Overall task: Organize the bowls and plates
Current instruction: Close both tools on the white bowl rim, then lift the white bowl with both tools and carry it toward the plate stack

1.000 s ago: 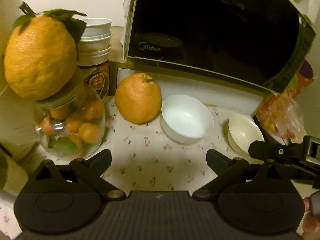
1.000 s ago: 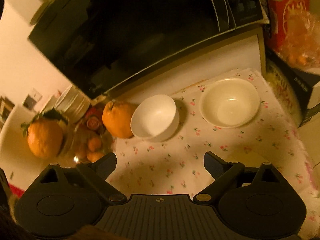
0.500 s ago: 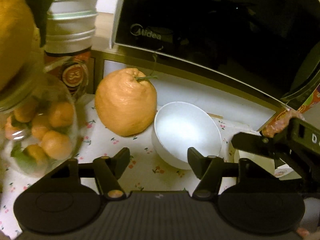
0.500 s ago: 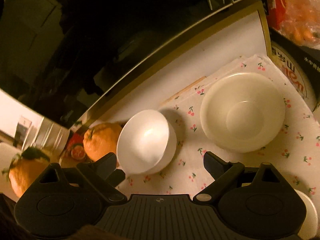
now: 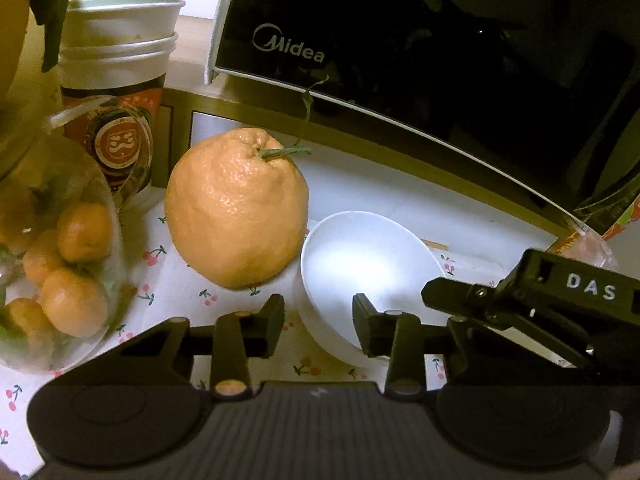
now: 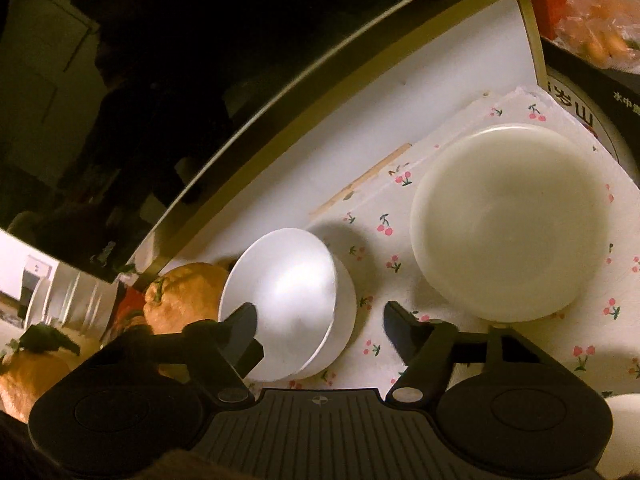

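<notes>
White counter [image 5: 380, 188] runs under a black microwave [image 5: 440, 60], and a cherry-print cloth [image 5: 168, 280] covers its near part.

We count 2 dishes on the cloth. The white bowl [image 5: 368, 264] stands upright and empty, just beside a large orange citrus [image 5: 236, 216] on its left. The cream dish [image 6: 508, 220], shallow and also empty, sits to the right of the bowl, apart from it, with bare cloth between them.

At the far left a glass jar [image 5: 114, 216] holds several small mandarins [image 5: 74, 312] and some green leaves. Behind it 3 or 4 white tubs [image 5: 120, 40] are nested on a cup with a red label [image 5: 116, 144]. At the upper right of the right wrist view a clear bag [image 6: 592, 28] holds something orange, too blurred for us to name.

The left gripper [image 5: 318, 326] straddles the bowl's near left rim, 1 finger outside the wall and 1 inside. Its jaws have just been closing, yet a strip of cloth still shows between the outer finger and the wall, so we read no grip. The right gripper [image 6: 322, 330] has also just been closing. Its left finger lies over the bowl's inside and its right finger stands off the wall, so nothing is clamped.

We read "Midea" [image 5: 288, 50] on the microwave door and "DAS" [image 5: 590, 286] on the right gripper's side. The red label carries a round emblem we cannot read. A dark box [image 6: 624, 96] bears white Chinese characters.
</notes>
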